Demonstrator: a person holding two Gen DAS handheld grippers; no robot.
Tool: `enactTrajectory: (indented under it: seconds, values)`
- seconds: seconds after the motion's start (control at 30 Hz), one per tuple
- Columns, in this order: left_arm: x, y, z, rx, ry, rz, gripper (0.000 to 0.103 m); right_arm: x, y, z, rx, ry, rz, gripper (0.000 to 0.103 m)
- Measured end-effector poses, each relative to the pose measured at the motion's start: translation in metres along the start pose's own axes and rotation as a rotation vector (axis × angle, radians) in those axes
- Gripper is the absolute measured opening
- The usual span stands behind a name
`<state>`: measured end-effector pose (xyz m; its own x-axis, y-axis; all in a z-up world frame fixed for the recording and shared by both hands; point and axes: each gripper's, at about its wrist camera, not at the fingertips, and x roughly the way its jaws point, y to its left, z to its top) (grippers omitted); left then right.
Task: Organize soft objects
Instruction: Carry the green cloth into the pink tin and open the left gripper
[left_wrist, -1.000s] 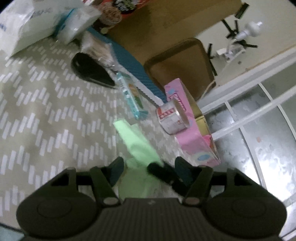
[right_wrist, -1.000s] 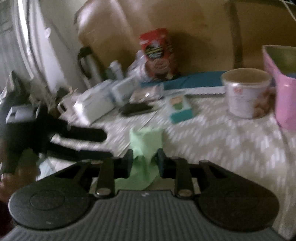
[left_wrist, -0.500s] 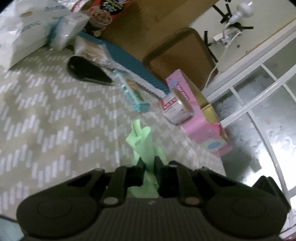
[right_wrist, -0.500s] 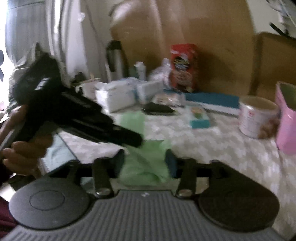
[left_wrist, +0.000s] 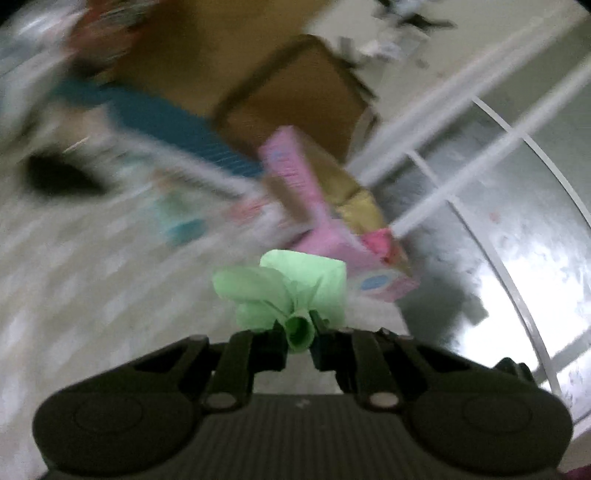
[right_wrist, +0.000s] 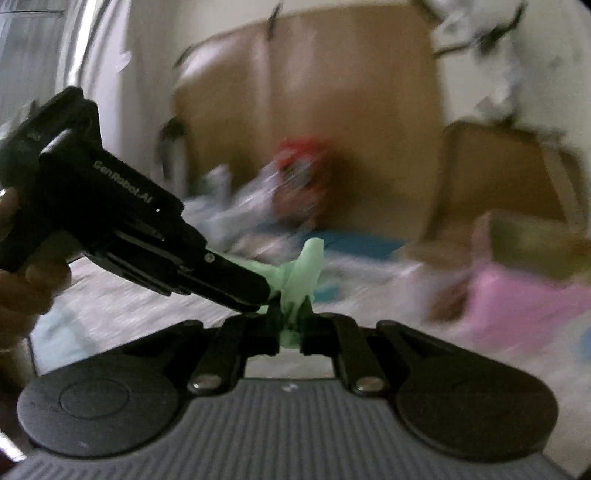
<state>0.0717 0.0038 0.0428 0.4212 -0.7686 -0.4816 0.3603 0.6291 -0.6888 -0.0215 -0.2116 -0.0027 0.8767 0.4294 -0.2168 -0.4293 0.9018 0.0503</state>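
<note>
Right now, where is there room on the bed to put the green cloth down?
The patterned cover is bare left of the green cloth, below the black thing. It's crowded further back: teal board, pink box and blurry packets. Both tongs, left and right, pinch the cloth.

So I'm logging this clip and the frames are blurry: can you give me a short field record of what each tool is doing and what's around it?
left tool: shut on green cloth, cloth bunched and fanning out ahead of the fingers
right tool: shut on green cloth, beside the left tool's fingertips
cloth state: gripped by both tools, lifted
pink box: open-topped, just beyond the cloth in the left view
surface: pale patterned table cover
background: brown cardboard; other items too blurred to name
image quality: heavy motion blur in both views
</note>
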Motion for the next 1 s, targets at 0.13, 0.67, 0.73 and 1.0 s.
enactTrajectory:
  seconds: [0.13, 0.67, 0.73, 1.0]
  values:
    - [0.057, -0.057, 0.041, 0.158, 0.038, -0.057, 0.012, -0.019, -0.049, 0.015, -0.007, -0.089, -0.199, 0.012]
    - [0.07, -0.096, 0.017, 0.499, -0.134, 0.197, 0.074, -0.021, -0.161, 0.002, 0.222, -0.089, -0.495, 0.071]
    - [0.043, -0.072, 0.001, 0.474, -0.15, 0.254, 0.074, -0.024, -0.145, 0.005, 0.233, -0.124, -0.406, 0.065]
    - [-0.046, 0.031, -0.018, 0.223, -0.263, 0.601, 0.071, 0.031, -0.055, 0.027, 0.146, 0.008, 0.002, 0.047]
